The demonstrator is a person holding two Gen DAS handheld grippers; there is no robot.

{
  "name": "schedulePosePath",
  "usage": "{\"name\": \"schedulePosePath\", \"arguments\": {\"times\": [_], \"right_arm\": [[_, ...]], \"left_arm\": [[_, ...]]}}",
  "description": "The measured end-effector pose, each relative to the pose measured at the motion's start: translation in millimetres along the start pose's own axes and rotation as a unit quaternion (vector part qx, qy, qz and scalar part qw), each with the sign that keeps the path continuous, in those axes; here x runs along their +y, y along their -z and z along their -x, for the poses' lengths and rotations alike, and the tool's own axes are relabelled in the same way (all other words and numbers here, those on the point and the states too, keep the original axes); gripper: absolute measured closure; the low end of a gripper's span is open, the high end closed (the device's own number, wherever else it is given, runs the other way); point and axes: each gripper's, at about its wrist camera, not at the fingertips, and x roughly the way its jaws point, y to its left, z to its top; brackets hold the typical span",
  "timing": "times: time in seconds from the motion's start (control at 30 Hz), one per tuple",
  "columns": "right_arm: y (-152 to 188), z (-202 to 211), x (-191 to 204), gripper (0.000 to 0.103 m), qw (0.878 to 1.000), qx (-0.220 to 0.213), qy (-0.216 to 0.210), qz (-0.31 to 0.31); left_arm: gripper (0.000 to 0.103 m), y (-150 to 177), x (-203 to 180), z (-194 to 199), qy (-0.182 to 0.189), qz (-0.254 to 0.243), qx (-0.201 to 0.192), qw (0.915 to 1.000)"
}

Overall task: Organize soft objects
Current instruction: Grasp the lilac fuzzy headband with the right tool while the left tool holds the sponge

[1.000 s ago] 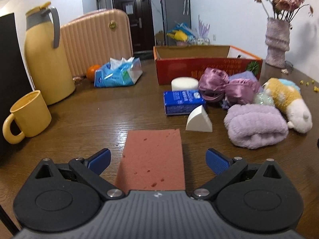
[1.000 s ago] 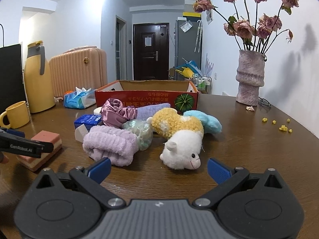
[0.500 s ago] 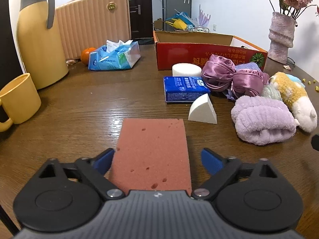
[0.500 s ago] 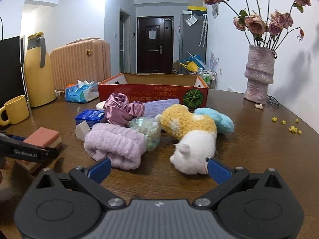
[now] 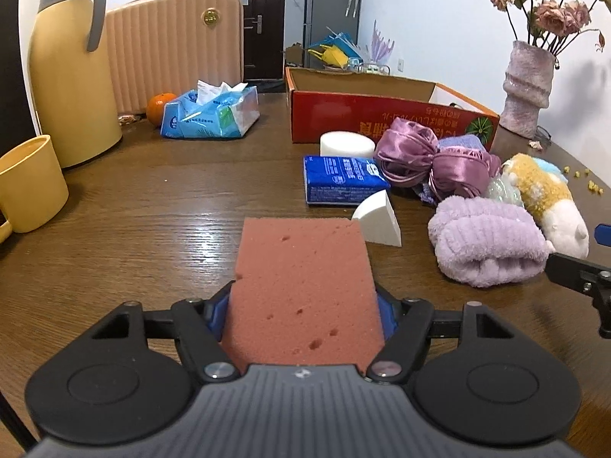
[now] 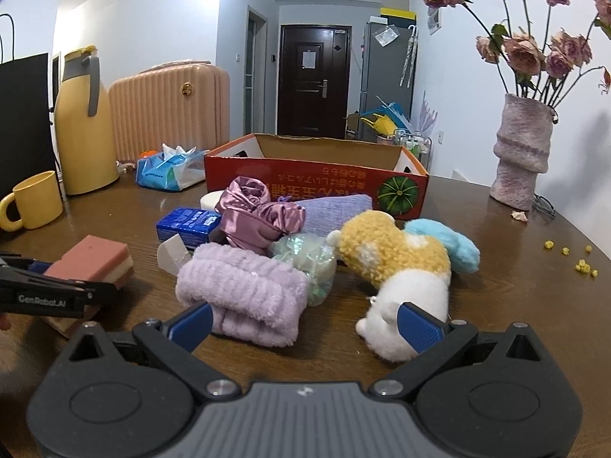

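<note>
Left wrist view: the left gripper has just been closing, and its blue pads now press on both long sides of the rectangular salmon-pink foam sponge, which lies flat on the brown wooden counter. The left gripper is clamped on the sponge. One second earlier the jaws stood wide apart with the sponge lying free between them; half a second earlier the pads were close to its sides. The sponge does not appear lifted yet. This grip probably completes the pick-up step, so the sponge can go next to the open red cardboard box at the far side of the counter. The white wedge-shaped foam piece sits just beside the sponge's far right corner. One finger of the right gripper has entered at the right edge, beside the rolled lilac fleece cloth.

Right wrist view: the right gripper has its jaws apart and holds nothing. The lilac cloth lies near its left pad, and the white-and-yellow plush toy animal near its right pad. Compared with the earlier frames, both soft items appear larger and lower in view, so this gripper is now closer to the pile. Neither item is gripped.
</note>
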Motion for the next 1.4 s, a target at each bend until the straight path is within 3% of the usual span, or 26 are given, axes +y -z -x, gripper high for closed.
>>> {"name": "schedulePosePath", "arguments": {"times": [0.6,1.0,1.27,1.4], "right_arm": [[-13.6,-30.7,30.0,0.000,0.998,0.030,-0.032,0.044],[-8.6,-59.8,41.4,0.002,0.995,0.070,-0.043,0.061],[-7.4,-63.3,34.1,0.018,0.995,0.070,-0.057,0.039],[-7.9,-62.1,31.4,0.040,0.995,0.065,-0.067,0.030]], "left_arm": [[0.032,-1.3,9.8,25.3,-0.007,0.022,-0.075,0.9969],[0.032,-0.6,12.5,30.3,-0.008,0.028,-0.090,0.9955],[0.032,0.3,12.8,31.1,-0.009,0.028,-0.091,0.9954],[0.032,0.3,12.9,31.1,-0.010,0.029,-0.090,0.9955]]}}
